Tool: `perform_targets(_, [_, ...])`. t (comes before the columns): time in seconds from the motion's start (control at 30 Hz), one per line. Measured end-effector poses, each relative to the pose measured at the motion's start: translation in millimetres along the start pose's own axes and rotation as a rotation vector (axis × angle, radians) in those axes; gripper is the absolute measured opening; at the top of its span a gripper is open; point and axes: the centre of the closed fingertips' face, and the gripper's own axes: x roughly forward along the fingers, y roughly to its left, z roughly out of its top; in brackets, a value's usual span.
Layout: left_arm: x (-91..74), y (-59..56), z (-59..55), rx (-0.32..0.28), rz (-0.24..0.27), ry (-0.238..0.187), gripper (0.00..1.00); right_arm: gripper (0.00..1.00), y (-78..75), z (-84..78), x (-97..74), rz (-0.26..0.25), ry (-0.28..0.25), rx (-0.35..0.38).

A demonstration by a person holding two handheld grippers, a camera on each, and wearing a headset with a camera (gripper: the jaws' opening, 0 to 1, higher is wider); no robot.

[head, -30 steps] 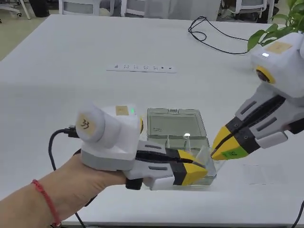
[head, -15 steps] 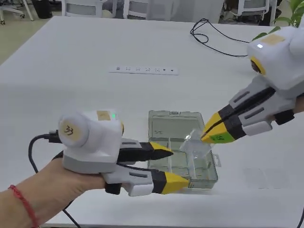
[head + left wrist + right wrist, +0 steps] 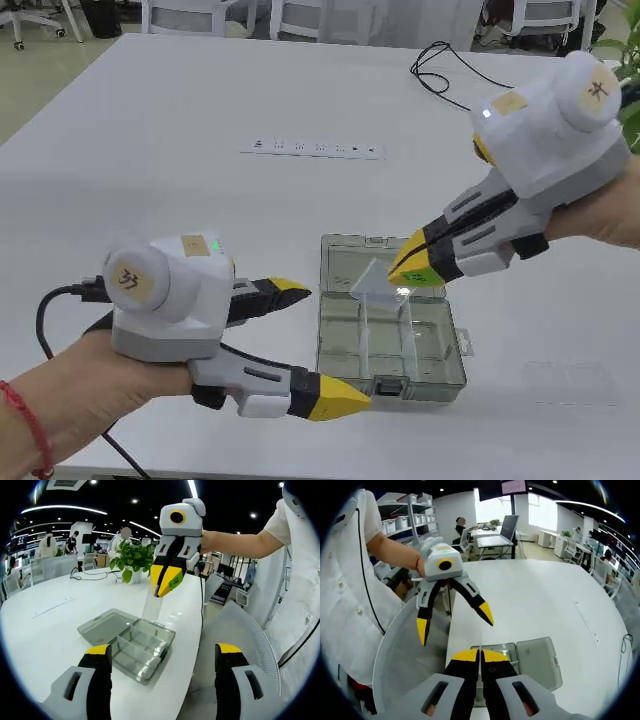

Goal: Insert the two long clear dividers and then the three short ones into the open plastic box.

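The open clear plastic box [image 3: 440, 362] lies on the white table with its lid [image 3: 345, 258] folded back, and clear dividers [image 3: 365, 335] stand inside it. My right gripper [image 3: 402, 274] hangs over the box's far half, shut on a short clear divider [image 3: 378, 286] that is tilted above the compartments. The left gripper view shows that divider [image 3: 151, 608] hanging from the right gripper [image 3: 166, 582] over the box [image 3: 142, 647]. My left gripper [image 3: 322, 345] is wide open just left of the box and holds nothing. In the right gripper view the divider [image 3: 480, 647] is edge-on between the shut jaws.
A white power strip [image 3: 315, 150] lies farther back on the table, and a black cable [image 3: 450, 70] coils at the far right. Green plant leaves [image 3: 630, 75] reach in at the right edge. The table's near edge runs just below the box.
My left gripper has opened and drawn back left from the box's right end. The right gripper has lifted the divider up and over the box's middle.
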Motion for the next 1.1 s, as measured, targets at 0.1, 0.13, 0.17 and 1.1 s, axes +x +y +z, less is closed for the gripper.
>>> perform_targets(0.1, [-1.2,1.6,-5.8,-0.001,-0.003,0.015,0.93,0.03,-9.1,-3.1,10.6,-0.007,-0.004,0.010])
perform_targets(0.13, [-1.3,1.6,-6.7,0.004,-0.003,0.016,0.95,0.03,-11.0,-4.5,15.5,-0.009,-0.005,0.011])
perform_targets(0.17, [-1.3,1.9,-7.4,0.005,-0.003,0.017,0.97,0.03,-12.1,-5.6,18.7,-0.011,-0.004,0.010])
perform_targets(1.1, [-10.0,4.0,-11.9,-0.040,0.024,0.001,1.00,0.03,-29.1,-37.2,58.1,-0.052,0.022,0.054])
